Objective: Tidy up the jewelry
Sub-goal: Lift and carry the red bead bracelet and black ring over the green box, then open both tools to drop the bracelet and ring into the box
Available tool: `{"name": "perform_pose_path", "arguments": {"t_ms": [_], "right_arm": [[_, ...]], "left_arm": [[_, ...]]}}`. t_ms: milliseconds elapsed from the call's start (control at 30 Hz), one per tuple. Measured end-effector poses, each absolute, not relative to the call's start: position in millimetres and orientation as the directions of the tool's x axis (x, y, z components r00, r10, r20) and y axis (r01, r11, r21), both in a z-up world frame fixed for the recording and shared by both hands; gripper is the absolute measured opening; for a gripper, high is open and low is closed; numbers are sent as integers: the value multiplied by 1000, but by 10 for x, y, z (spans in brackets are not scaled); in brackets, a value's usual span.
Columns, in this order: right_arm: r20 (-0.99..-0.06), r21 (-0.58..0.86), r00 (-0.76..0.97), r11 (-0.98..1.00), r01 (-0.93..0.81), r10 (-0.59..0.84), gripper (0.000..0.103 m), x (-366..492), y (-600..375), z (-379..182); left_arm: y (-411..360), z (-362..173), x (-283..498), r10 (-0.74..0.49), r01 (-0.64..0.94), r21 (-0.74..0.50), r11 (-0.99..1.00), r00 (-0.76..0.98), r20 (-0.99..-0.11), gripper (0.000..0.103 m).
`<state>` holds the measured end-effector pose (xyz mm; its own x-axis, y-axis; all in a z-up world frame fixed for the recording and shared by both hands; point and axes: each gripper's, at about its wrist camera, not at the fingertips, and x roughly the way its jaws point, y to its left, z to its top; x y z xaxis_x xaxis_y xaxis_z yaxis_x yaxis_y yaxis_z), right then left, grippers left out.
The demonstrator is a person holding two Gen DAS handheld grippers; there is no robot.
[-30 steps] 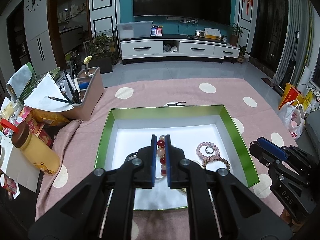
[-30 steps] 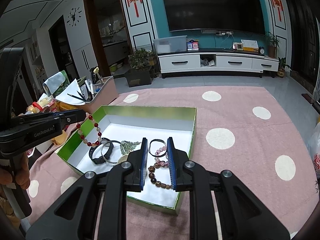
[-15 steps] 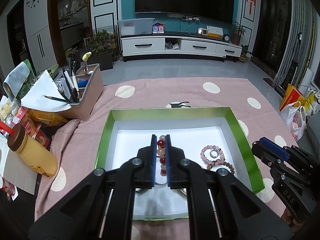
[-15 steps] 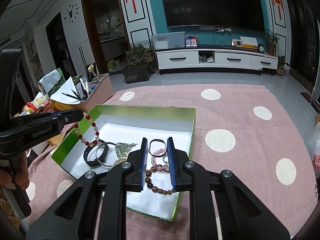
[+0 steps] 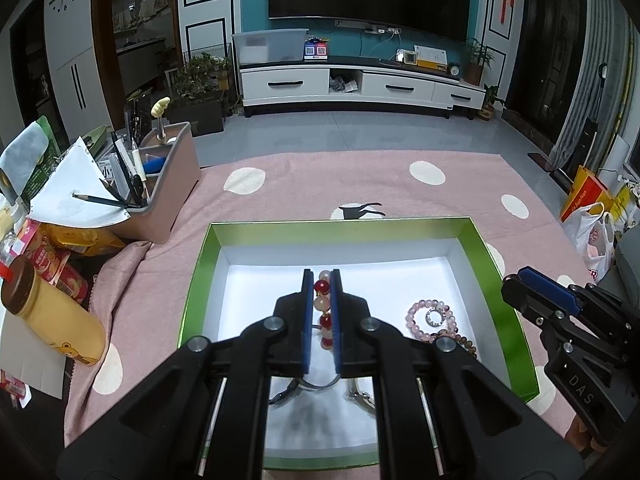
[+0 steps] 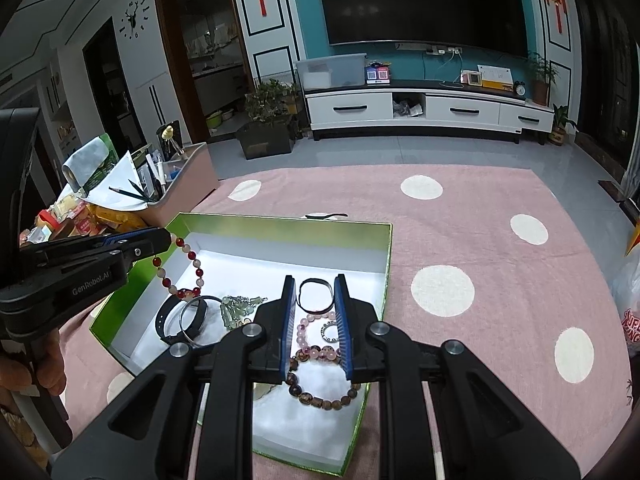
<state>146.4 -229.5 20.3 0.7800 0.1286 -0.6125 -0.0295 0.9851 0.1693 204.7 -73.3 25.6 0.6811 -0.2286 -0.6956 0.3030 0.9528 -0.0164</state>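
Note:
My left gripper [image 5: 321, 280] is shut on a red and pale bead bracelet [image 5: 323, 307] and holds it above the green box [image 5: 492, 264]. In the right wrist view the left gripper [image 6: 162, 240] hangs the bracelet [image 6: 188, 268] over the box's left part [image 6: 132, 284]. My right gripper [image 6: 315, 292] is slightly open and empty above the box, over a pink bead bracelet [image 6: 304, 334], a brown bead bracelet [image 6: 320, 394], a small ring [image 6: 329, 331] and a black band [image 6: 316, 296]. The right gripper [image 5: 532, 284] also shows in the left wrist view.
A black watch band [image 6: 170, 320], a silver bangle [image 6: 196, 314] and a green jade piece [image 6: 236, 310] lie in the box. A pink pen holder [image 5: 160, 184], a yellow bottle [image 5: 52, 320] and snack packs stand left on the pink dotted cloth [image 5: 320, 184].
My left gripper has lowered with the bead bracelet toward the box's left side. My right gripper has shifted slightly and stays empty over the beads.

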Motion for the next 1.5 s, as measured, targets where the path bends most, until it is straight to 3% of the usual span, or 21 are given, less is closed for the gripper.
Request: {"name": "perform_pose_path", "arguments": {"t_ms": [1500], "right_arm": [[-727,152,678,988,13,103,19,2007,-2166,-46]], "left_arm": [[-763,-253,2540,-178,271,-19,962,575,-799,8]]}}
